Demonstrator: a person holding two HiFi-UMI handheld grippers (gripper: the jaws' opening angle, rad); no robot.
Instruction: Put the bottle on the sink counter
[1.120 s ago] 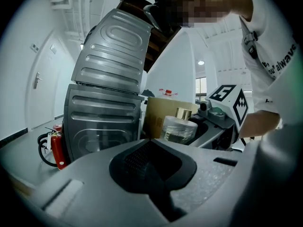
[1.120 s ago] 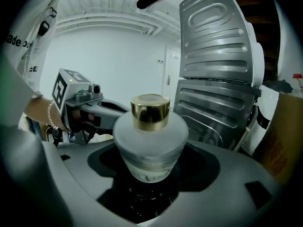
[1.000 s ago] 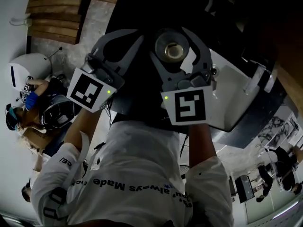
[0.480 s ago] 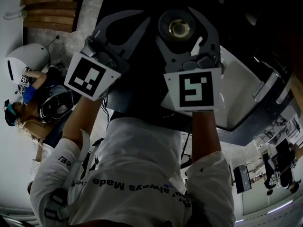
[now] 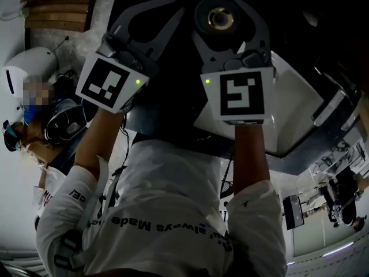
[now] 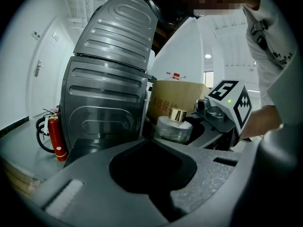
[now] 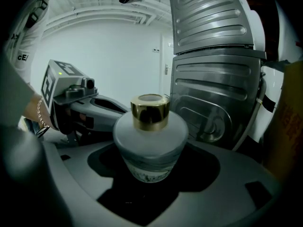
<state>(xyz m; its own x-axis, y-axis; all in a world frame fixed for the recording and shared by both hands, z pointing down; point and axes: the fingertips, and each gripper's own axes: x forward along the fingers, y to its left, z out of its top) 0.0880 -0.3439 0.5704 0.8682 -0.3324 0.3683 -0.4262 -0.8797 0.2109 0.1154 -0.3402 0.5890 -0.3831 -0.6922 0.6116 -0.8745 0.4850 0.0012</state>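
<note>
A squat frosted glass bottle [image 7: 150,143] with a gold cap sits upright between the jaws of my right gripper [image 7: 152,161], which is shut on its body. From the head view the bottle [image 5: 221,19] shows top-down inside that right gripper [image 5: 225,6], held over a dark surface. My left gripper [image 5: 168,10] hangs just to its left, jaws closed together with nothing in the hollow between them. In the left gripper view the left gripper [image 6: 147,143] is empty, and the bottle [image 6: 173,129] shows beyond it to the right.
A grey ribbed metal body [image 6: 110,82] stands close ahead of both grippers. A cardboard box [image 6: 176,98] stands behind the bottle and a red fire extinguisher [image 6: 54,137] at the left. A white slab [image 5: 291,117] lies right of the right gripper. People stand at the head view's left edge.
Both grippers have shifted up and slightly right in the head view, the right one carrying the bottle with it. The grip has not changed.
</note>
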